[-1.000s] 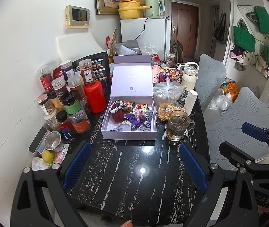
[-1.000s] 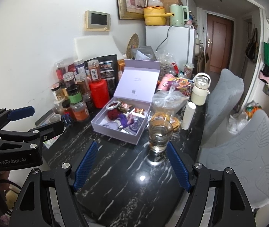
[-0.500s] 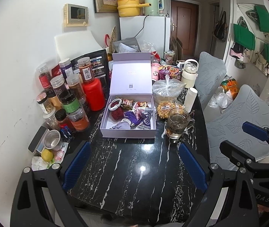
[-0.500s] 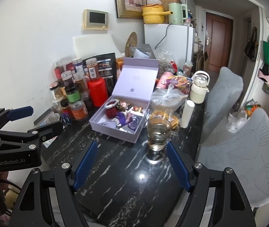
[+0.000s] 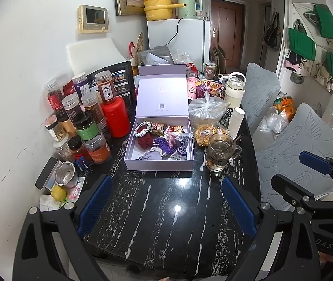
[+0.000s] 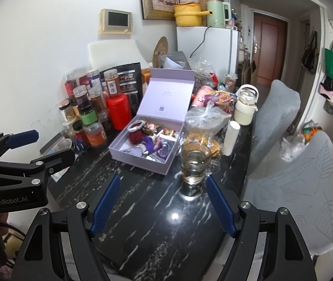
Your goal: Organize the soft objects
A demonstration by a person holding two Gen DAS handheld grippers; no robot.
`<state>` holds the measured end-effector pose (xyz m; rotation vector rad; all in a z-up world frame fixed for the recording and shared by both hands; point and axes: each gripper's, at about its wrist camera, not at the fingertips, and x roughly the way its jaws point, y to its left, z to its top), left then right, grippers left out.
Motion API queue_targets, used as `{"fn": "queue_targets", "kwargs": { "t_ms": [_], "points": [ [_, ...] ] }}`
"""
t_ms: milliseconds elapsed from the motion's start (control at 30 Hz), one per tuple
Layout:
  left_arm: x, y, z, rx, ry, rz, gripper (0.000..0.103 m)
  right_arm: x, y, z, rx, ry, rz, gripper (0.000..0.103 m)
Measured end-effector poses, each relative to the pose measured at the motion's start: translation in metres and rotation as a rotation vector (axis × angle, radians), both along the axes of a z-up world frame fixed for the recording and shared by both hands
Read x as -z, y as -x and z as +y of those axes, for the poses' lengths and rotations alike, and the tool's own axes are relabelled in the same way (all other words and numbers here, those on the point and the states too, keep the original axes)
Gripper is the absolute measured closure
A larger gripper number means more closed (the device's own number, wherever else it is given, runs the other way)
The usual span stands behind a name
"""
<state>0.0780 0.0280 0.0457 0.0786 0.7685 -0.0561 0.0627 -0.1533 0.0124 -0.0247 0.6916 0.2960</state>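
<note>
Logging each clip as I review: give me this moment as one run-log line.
phase: approach | left gripper: open, empty | right gripper: open, empty | lavender box: lid up, soft items inside | glass mug: right of box

On the table [image 5: 157, 210] an open box [image 5: 158, 164] stood with its lid [image 5: 161, 96] raised behind it. Inside lay a coiled cable [image 5: 142, 128], a pompom [image 5: 145, 140], a tassel [image 5: 164, 144] and a pouch [image 5: 151, 157]. Jars [image 5: 84, 121] crowded its left; a glass mug [image 5: 220, 152] stood right, a waffle [image 5: 205, 134] just behind the mug.

Bright, sharp, fisheye-warped; tabletop [image 5: 166, 210] glare
</note>
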Motion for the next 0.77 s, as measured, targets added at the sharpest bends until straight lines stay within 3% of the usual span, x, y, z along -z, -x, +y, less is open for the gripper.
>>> {"fn": "queue_targets", "kwargs": {
  "t_ms": [767],
  "points": [
    [0.016, -0.031, 0.007, 0.06, 0.013, 0.046, 0.007, 0.016, -0.019, 0.005, 0.052, -0.003, 0.058, 0.027]
  ]
}}
